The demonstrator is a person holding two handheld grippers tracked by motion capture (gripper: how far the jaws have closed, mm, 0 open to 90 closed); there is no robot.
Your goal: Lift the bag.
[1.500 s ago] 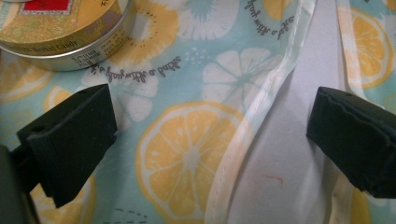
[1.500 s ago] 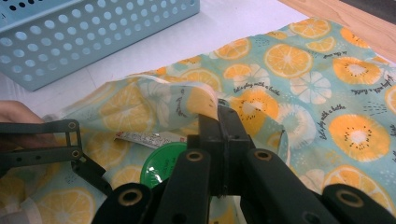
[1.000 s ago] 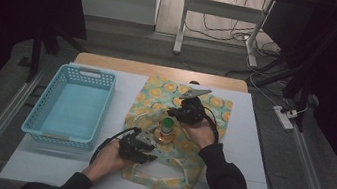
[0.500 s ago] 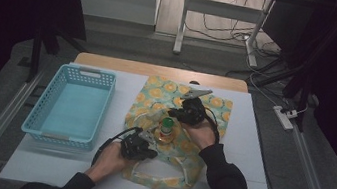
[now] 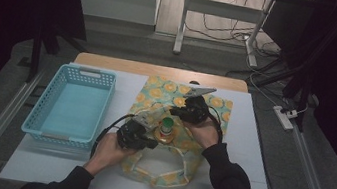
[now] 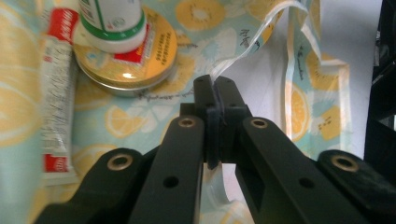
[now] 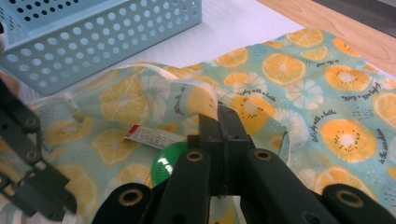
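A fruit-print bag [image 5: 208, 104] lies spread on the white table. On it stands a flat yellow tin [image 6: 154, 60] with a white bottle [image 6: 112, 23] on top, its green cap [image 5: 167, 123] up. A toothpaste tube [image 6: 58, 93] lies beside the tin. My left gripper [image 6: 214, 86] is shut on the bag's clear-trimmed edge [image 6: 261, 37], just in front of the tin. My right gripper [image 7: 219, 114] is shut on a raised fold of the bag [image 7: 187, 100] behind the bottle; the green cap [image 7: 166, 168] shows below its jaws. In the high view the left gripper [image 5: 151, 143] and right gripper [image 5: 177, 112] flank the bottle.
A light blue perforated basket [image 5: 90, 70] stands on the left of the table, close to the bag's left edge. The basket's wall [image 7: 93, 37] rises just beyond the bag in the right gripper view. The bag's handles [image 5: 164, 175] lie toward the front edge.
My left gripper has risen a little and moved slightly toward the bottle, taking the bag's edge with it. The right gripper has stayed put.
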